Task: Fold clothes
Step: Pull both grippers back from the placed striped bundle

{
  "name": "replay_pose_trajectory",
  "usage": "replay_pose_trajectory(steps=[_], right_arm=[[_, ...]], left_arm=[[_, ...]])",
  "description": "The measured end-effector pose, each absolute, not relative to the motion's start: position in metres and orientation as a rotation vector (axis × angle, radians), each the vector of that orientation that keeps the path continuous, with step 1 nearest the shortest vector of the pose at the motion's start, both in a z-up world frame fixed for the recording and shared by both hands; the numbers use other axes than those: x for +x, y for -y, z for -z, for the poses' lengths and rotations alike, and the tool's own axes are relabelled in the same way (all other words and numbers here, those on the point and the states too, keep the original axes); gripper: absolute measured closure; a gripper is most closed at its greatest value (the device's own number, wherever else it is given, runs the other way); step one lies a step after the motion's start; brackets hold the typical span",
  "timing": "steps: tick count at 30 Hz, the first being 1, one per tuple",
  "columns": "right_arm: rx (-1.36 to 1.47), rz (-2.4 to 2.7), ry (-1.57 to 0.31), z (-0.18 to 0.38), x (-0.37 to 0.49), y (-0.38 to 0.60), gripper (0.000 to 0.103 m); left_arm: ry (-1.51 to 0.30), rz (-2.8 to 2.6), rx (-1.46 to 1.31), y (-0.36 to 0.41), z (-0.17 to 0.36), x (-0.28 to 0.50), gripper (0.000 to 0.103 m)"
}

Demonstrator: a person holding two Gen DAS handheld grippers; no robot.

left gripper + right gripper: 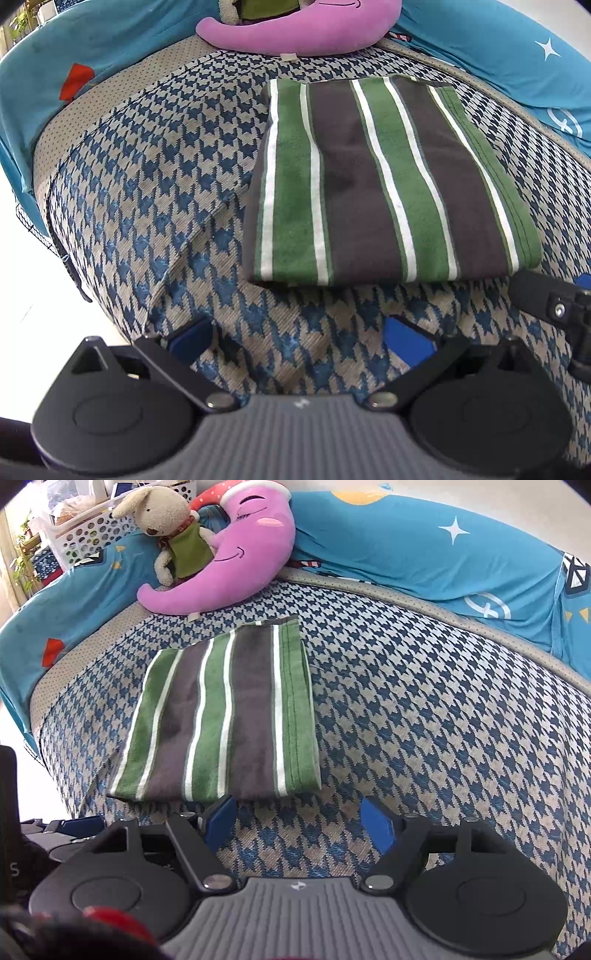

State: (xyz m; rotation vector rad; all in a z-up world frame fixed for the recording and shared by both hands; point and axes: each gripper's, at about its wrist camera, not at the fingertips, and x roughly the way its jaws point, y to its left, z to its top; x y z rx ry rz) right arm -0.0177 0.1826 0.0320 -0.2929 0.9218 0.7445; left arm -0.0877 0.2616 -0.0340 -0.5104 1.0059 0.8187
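Sofa [424, 709]; rabbit toy [166, 520] right-view only

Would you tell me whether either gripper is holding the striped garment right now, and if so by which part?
Nothing is held. The left gripper and right gripper both stand open, short of the folded striped garment.

A home — sofa [424, 701], plush toys [221, 554], laundry basket [88, 531].

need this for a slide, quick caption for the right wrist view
Right tool open and empty just short of a folded green-striped garment on the houndstooth sofa seat.
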Motion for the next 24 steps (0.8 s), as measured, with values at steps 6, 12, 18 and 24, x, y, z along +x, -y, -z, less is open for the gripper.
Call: replay_pose_trajectory(steps=[6,12,18,24], right_arm=[[-0.325,-0.74,-0.928,-0.0277,-0.0141,-0.1856,0.028],[-0.334,-0.739,-0.932,-0.0247,-0.01,-0.1878,0.028],[-0.326,-0.727,-0.921,-0.0279,-0.0084,-0.1833,0.028],[-0.334,-0.746,-0.914,-0.0301,-0.0117,-0.1853,0.028]], left_arm=[[-1.004,-0.816,-0.51,-0.2621,0.0341,-0.0889,0.0],[-0.998,-0.814,-0.505,-0.2614,0.0363,-0.0897,0.0],[-0.993,-0.82,-0.5,-0.2595,0.0374,-0.0892,0.0],[-0.996,-0.828,-0.499,-0.2589,0.0372,-0.0889,0.0]])
